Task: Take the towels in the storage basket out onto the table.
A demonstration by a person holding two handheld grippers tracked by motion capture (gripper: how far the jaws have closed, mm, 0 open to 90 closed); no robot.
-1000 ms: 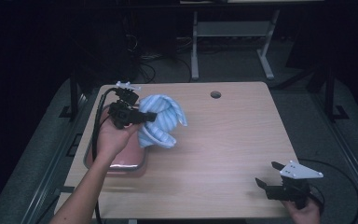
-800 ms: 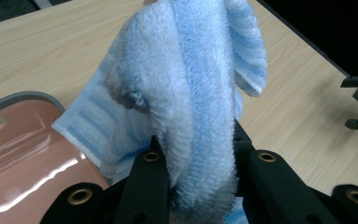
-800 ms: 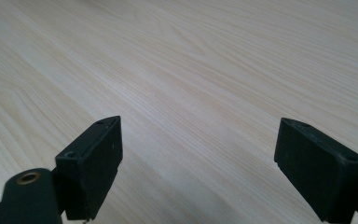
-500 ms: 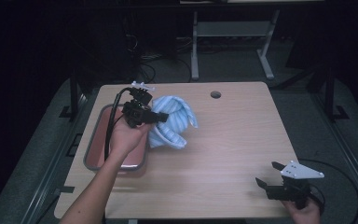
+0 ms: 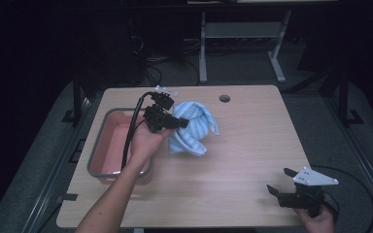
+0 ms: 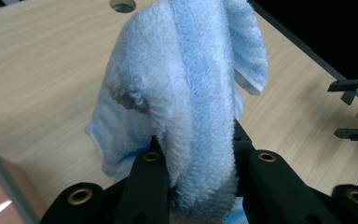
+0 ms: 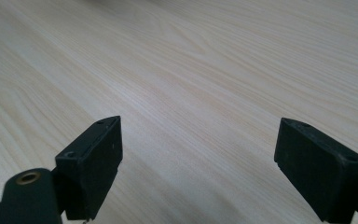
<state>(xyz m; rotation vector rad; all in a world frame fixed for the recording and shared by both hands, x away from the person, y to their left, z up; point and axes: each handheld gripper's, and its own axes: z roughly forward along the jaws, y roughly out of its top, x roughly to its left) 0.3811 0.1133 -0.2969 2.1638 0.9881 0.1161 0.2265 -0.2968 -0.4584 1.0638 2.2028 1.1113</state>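
Two grippers are at work over a light wooden table (image 5: pixel 243 145). At the left of the high view a bare forearm reaches in from the near edge, and its hand carries the left gripper (image 5: pixel 183 123) above the table's left half, with a black cable looping down from it along the arm. Its jaws are clamped on a blue-and-white striped towel (image 5: pixel 193 127), which hangs bunched from them, its lower folds drooping toward the wood; whether they touch the table cannot be told. In the left gripper view (image 6: pixel 193 161) the towel (image 6: pixel 186 88) rises in a thick fold from between the two black jaws, pinched tight at the base, with one corner flopping over to the right. Just left of the towel, by the table's left edge, stands a grey-rimmed tub (image 5: pixel 97 150) with a pink inside; the forearm crosses over its near right corner, and the towel is beside it, not over it. A round hole (image 5: pixel 225 98) sits in the table near the far edge, right of the towel. The right gripper (image 5: pixel 280 182) is at the near right corner, well apart from the towel, held in a hand at the bottom edge, a grey three-cornered plate on top. Its jaws stand wide with nothing between them; the right gripper view (image 7: pixel 198 163) shows bare wood grain between them.
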